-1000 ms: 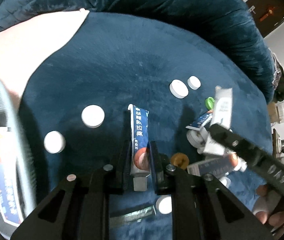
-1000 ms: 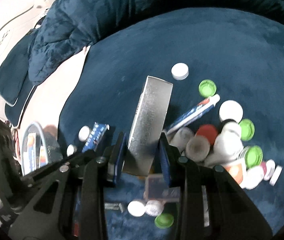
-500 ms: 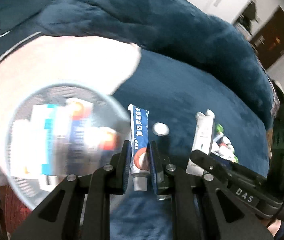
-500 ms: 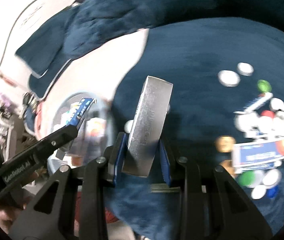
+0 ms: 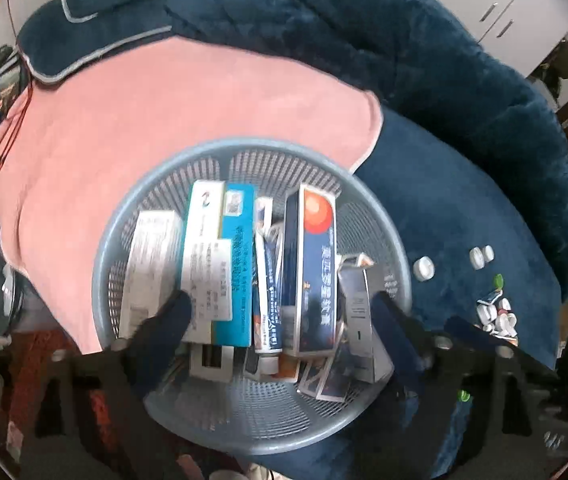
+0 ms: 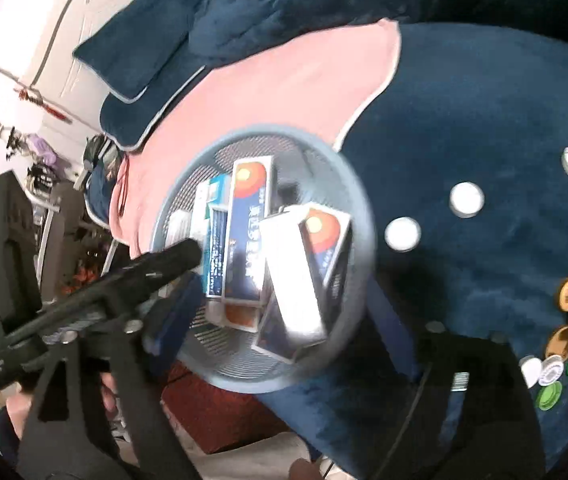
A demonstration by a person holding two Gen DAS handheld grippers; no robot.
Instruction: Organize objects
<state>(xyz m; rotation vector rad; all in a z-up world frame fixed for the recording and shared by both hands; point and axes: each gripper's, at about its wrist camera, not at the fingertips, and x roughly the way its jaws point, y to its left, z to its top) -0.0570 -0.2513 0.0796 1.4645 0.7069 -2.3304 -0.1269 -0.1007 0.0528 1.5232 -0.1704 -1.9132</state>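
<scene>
Both grippers hang over the grey mesh basket (image 5: 364, 208). The left gripper (image 5: 279, 320) has its fingers spread wide apart with nothing between them, and so does the right gripper (image 6: 279, 312). Inside the basket lie a dark blue tube (image 5: 267, 280), a silver box (image 6: 296, 280), a blue-and-orange box (image 5: 314, 264), a teal box (image 5: 219, 256) and a white box (image 5: 147, 264), packed side by side. Beyond the basket a pink blanket (image 5: 155, 112) lies. To its right, white bottle caps (image 6: 466, 199) sit scattered on the blue cushion (image 6: 484, 100).
</scene>
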